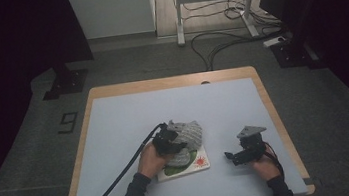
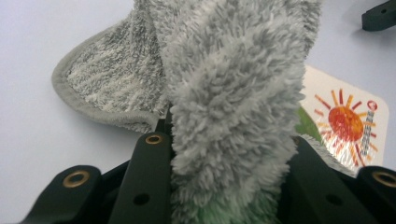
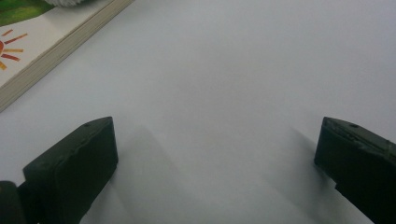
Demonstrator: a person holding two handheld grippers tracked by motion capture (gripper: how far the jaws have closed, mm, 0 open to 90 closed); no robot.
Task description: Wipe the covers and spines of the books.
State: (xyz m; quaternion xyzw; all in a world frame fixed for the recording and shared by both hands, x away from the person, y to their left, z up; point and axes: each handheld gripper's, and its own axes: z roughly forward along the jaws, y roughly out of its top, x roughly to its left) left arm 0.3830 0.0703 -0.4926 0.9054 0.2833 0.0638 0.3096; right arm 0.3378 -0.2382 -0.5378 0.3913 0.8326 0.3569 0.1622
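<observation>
A fluffy grey cloth [image 1: 188, 134] lies bunched over a white book [image 1: 198, 165] that has a red sun and green on its cover. My left gripper [image 1: 171, 139] is shut on a thick fold of the cloth [image 2: 233, 107], which stands up between its jaws. Beneath the fold, the book's cover [image 2: 348, 123] shows at the right of the left gripper view. My right gripper [image 1: 230, 156] rests low on the table to the right of the book, open, with bare tabletop between its fingertips [image 3: 77, 161]. A corner of the book [image 3: 44, 44] lies ahead of it on the left.
The pale table top [image 1: 129, 118] has a wooden rim and bare room behind and left of the cloth. A black cable [image 1: 117, 180] trails from the left gripper toward the front left edge. Cables and a desk frame [image 1: 211, 3] stand on the floor beyond.
</observation>
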